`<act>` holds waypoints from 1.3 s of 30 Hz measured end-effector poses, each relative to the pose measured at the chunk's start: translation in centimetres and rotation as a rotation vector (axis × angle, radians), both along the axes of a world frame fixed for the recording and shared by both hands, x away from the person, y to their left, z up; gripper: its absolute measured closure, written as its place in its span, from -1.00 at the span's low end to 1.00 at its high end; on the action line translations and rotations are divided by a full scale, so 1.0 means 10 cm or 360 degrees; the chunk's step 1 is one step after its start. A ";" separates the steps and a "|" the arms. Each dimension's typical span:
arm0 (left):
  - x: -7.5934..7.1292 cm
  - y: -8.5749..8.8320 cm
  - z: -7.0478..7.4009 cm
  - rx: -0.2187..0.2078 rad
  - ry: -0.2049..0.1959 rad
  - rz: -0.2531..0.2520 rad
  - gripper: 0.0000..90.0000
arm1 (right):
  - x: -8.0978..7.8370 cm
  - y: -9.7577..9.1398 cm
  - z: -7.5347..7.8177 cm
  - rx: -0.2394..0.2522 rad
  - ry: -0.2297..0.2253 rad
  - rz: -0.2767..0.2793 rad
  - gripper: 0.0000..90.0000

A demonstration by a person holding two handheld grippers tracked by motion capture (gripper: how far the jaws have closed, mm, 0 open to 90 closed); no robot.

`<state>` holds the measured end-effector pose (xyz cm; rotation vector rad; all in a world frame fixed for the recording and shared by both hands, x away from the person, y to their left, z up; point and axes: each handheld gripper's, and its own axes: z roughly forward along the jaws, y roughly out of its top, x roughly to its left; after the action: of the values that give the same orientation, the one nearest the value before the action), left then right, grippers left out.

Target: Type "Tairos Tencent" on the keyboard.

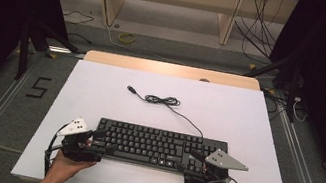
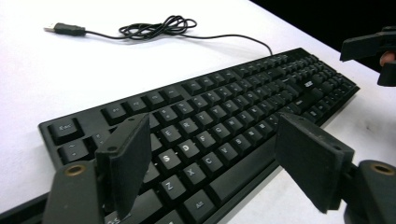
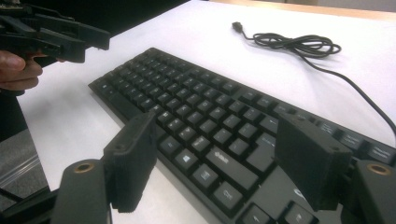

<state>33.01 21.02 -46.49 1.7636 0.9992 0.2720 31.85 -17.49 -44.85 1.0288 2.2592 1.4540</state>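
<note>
Both grippers, left (image 1: 100,140) and right (image 1: 193,161), hold jaws apart over the keyboard (image 1: 157,144) ends, hiding its corners.

One keyboard (image 1: 160,147), one coiled cable (image 1: 162,100), two grippers (image 1: 97,139) (image 1: 195,161)

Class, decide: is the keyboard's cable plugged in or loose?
Loose. The USB plug lies bare on the white table, with the cable bunched in a small tangle behind the keyboard.

The table (image 1: 100,90) has a white top with a bare wooden strip along its far edge. A black keyboard (image 1: 156,146) lies flat near the front edge. Its black cable (image 1: 164,101) lies loosely coiled behind it, the plug (image 1: 132,88) resting free on the surface.
</note>
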 end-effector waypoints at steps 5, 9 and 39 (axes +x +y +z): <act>0.03 0.14 -0.05 0.0123 0.0093 0.0148 0.23 | 0.34 0.59 0.05 -0.0056 0.0062 0.0123 0.04; 0.03 0.14 -0.05 0.0123 0.0093 0.0148 0.23 | 0.34 0.59 0.05 -0.0056 0.0062 0.0123 0.04; 0.05 0.13 -0.10 0.0254 0.0198 0.0085 0.98 | 0.65 1.25 -0.09 -0.0200 0.0197 0.0186 0.99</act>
<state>33.54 22.28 -47.50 1.9190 1.1414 0.2847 38.32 -4.96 -45.70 0.9884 2.5014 1.3043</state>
